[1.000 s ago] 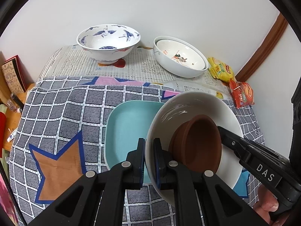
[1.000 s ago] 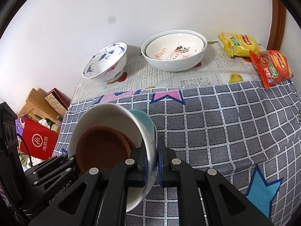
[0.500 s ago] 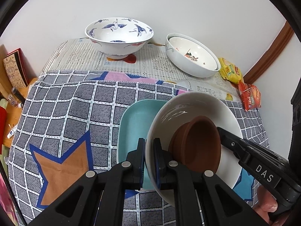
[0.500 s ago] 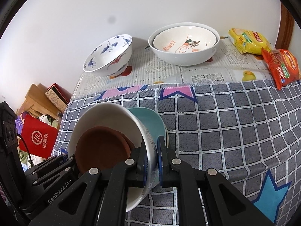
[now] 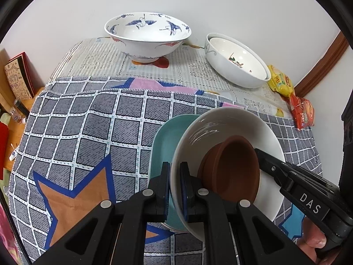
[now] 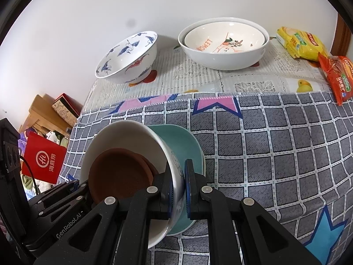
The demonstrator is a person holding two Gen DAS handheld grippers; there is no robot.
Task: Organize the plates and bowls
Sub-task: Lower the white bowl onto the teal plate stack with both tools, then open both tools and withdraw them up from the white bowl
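Observation:
Both grippers hold one stack of dishes above the table: a teal plate (image 5: 163, 141) underneath, a white bowl (image 5: 222, 123) on it, and a brown bowl (image 5: 233, 167) inside the white one. My left gripper (image 5: 175, 190) is shut on the stack's left rim. My right gripper (image 6: 177, 187) is shut on the opposite rim, clamping the white bowl (image 6: 123, 132) and teal plate (image 6: 183, 141); the brown bowl (image 6: 119, 172) shows inside. A blue-crane patterned bowl (image 5: 147, 35) and two nested white bowls (image 5: 238, 59) stand at the table's back.
The table carries a grey checked cloth (image 5: 88, 121) with star patches. Yellow (image 6: 300, 42) and red (image 6: 339, 75) snack packets lie at the back right corner by the wall. Boxes and a red bag (image 6: 44, 163) sit on the floor to the left.
Both grippers have carried the stack forward toward the back of the table; the blue-crane bowl and nested white bowls look nearer. The grip is unchanged.

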